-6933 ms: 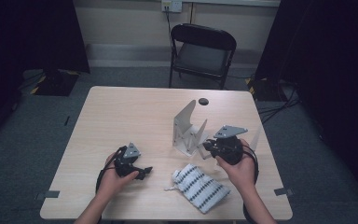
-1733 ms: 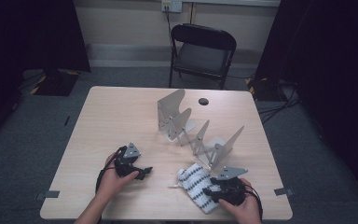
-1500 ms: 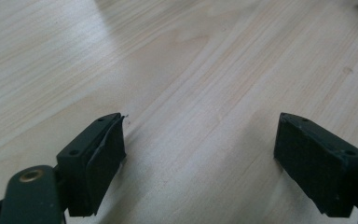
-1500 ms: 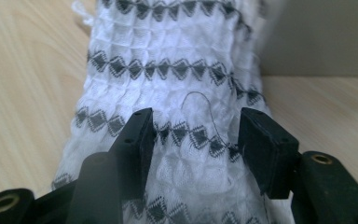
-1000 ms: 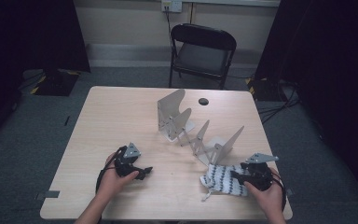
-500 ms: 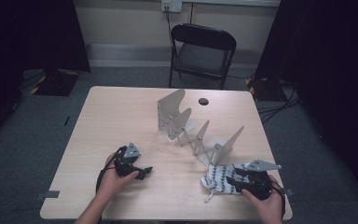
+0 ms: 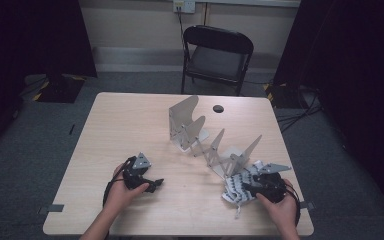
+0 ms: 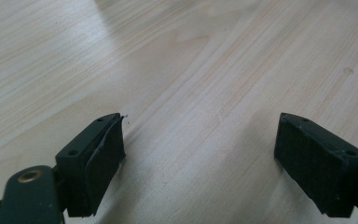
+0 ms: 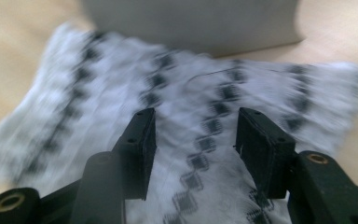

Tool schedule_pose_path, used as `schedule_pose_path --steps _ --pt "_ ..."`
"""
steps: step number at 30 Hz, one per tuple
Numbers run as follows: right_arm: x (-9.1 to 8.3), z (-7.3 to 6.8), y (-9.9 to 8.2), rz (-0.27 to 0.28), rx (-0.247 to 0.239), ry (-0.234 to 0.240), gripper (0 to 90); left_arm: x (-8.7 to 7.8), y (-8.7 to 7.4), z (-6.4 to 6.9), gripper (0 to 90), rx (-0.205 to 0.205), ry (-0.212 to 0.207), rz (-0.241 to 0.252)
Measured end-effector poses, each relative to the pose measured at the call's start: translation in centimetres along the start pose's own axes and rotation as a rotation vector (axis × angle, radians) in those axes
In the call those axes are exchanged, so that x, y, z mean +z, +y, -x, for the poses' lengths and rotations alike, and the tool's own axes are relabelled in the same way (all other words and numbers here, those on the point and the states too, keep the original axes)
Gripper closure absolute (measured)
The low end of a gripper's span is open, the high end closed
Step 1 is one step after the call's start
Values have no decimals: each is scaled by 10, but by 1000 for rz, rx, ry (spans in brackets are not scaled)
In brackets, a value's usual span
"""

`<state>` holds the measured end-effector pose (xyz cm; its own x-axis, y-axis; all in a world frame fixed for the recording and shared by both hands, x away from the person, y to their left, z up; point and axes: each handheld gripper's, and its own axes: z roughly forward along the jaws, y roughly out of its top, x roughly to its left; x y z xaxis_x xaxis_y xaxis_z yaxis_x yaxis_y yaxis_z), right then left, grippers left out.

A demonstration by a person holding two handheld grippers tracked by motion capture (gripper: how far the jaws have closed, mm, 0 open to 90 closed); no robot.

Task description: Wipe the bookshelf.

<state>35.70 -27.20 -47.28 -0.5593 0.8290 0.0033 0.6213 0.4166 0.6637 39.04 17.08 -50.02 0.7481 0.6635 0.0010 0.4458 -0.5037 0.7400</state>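
A white cloth (image 7: 234,189) with rows of black diamonds lies bunched near the table's front right edge, against the near end of the grey metal rack (image 7: 207,140). My right gripper (image 7: 246,189) sits low over the cloth with its jaws about halfway apart. In the right gripper view the cloth (image 9: 191,88) spreads flat under and between the jaws of the right gripper (image 9: 193,140), blurred, with a grey plate (image 9: 191,18) just beyond. My left gripper (image 7: 155,184) rests at the front left, open. The left gripper view has bare wood between the jaws of the left gripper (image 8: 200,154).
The rack runs as a zigzag of upright plates from the table's middle toward the front right. A small black round thing (image 7: 218,108) lies at the far edge of the wooden table (image 7: 125,120). A black folding chair (image 7: 217,55) stands behind the table.
Since the earliest frame the rack has been pulled out from a compact stack into a long zigzag. My right gripper went down to the cloth, which slid right toward the rack's end. The left hand stayed put.
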Motion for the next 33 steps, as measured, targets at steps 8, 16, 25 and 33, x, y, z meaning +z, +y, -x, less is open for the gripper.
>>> schedule_pose_path --steps 8,16,25,33 --pt "0 10 11 66 69 -41 423 0 0 0 155 0 0 0" --pt "-16 -10 -2 69 67 -9 401 0 0 0 156 -2 3 2" --pt "3 -3 -12 25 75 -11 369 0 0 0 156 -2 3 2" --pt "14 9 5 -19 39 19 334 0 0 0 155 0 2 0"
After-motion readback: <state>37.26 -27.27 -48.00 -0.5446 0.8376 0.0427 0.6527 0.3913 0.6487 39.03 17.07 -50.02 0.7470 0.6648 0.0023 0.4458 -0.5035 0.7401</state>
